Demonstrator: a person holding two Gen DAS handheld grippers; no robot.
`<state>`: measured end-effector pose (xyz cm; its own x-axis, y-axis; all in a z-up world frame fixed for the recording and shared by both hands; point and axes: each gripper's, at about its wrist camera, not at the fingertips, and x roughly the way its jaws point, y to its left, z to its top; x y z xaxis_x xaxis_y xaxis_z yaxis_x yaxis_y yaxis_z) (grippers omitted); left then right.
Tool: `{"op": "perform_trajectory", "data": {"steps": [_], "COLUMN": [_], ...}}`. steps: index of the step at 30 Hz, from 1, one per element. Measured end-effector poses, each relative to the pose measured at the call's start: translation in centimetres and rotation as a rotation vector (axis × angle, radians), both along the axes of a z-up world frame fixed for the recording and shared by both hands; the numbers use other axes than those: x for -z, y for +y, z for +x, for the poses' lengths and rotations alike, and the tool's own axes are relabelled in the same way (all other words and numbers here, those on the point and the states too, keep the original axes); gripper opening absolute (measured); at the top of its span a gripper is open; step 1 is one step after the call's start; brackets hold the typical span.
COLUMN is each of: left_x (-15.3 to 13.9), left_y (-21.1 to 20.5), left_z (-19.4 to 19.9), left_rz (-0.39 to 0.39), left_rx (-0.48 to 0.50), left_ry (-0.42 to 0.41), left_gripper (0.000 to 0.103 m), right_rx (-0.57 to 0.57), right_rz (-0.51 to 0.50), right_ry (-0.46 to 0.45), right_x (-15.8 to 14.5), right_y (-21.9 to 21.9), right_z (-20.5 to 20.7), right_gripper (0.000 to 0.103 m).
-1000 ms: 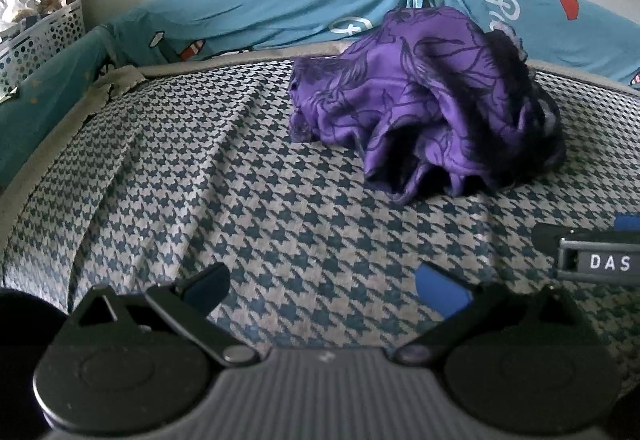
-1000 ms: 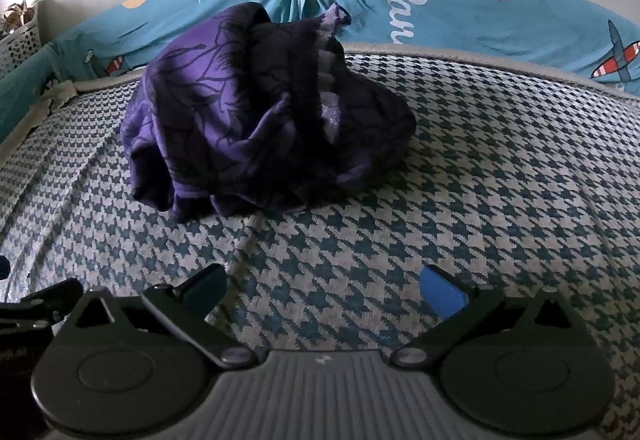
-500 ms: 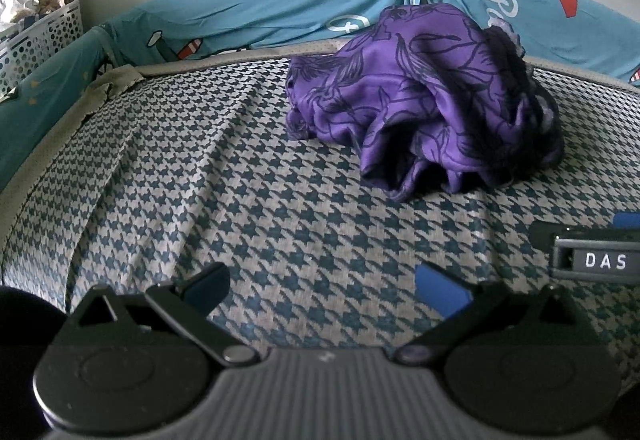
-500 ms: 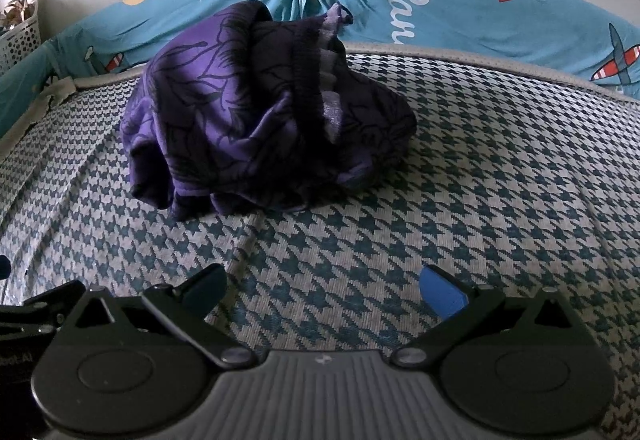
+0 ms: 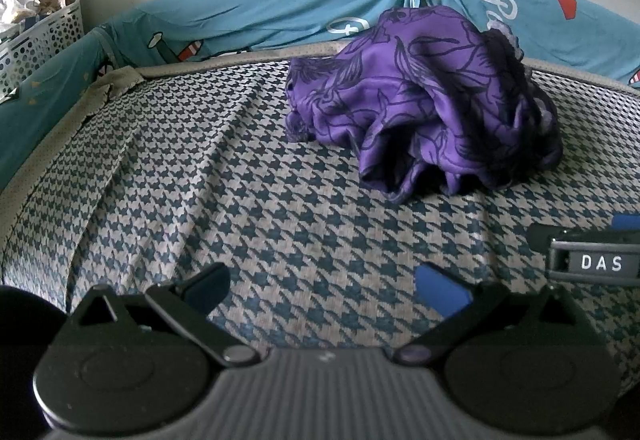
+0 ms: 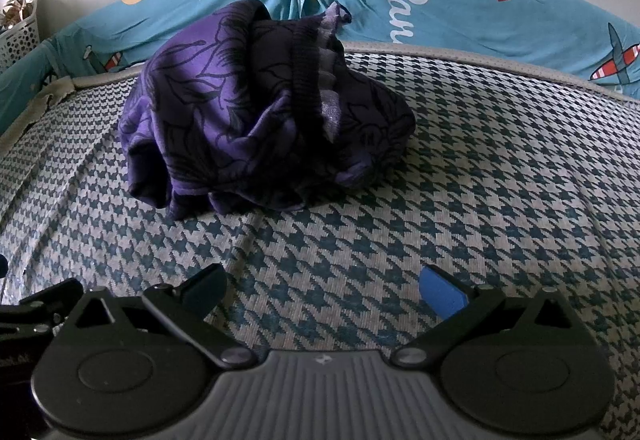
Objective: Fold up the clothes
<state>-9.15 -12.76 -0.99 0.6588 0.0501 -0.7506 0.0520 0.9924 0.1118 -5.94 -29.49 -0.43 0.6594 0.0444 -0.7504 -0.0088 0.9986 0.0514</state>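
Purple garment (image 5: 420, 95) lies crumpled at upper right of the left view, on the bed (image 5: 240, 179). Thin, soft, likely slippery; best taken at a hem edge. Left gripper (image 5: 322, 286) and right gripper (image 6: 324, 286) both gape wide, empty.

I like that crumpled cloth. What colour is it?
The crumpled cloth is purple with dark flower outlines, clearest in the left wrist view.

My left gripper (image 5: 324, 286) has a ribbed grey body, 2 black round discs, black linkage arms with silver pivot screws, and blue fingertip pads (image 5: 440, 288). My right gripper (image 6: 324, 290) is built the same; its side plate reads "DAS" in white.
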Motion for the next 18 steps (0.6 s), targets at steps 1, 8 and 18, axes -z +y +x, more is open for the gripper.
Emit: {"op": "perform_trajectory", "data": {"steps": [1,8,18], "left_x": [0.0,-0.06,-0.07], "left_y": [0.0,-0.05,-0.12], "left_z": [0.02,0.02,-0.05], "left_rz": [0.0,0.0,0.0], "left_rx": [-0.001,-0.002,-0.002], "left_ry": [-0.001,-0.004,-0.007], "left_gripper": [0.103,0.103,0.103], "right_rx": [0.0,-0.001,0.0], "right_rz": [0.0,-0.002,-0.004], "right_ry": [0.0,0.001,0.001], "right_x": [0.0,-0.03,-0.01], "right_y": [0.0,0.03,0.05], "right_z": [0.0,0.02,0.0], "right_gripper": [0.103,0.103,0.103]}}
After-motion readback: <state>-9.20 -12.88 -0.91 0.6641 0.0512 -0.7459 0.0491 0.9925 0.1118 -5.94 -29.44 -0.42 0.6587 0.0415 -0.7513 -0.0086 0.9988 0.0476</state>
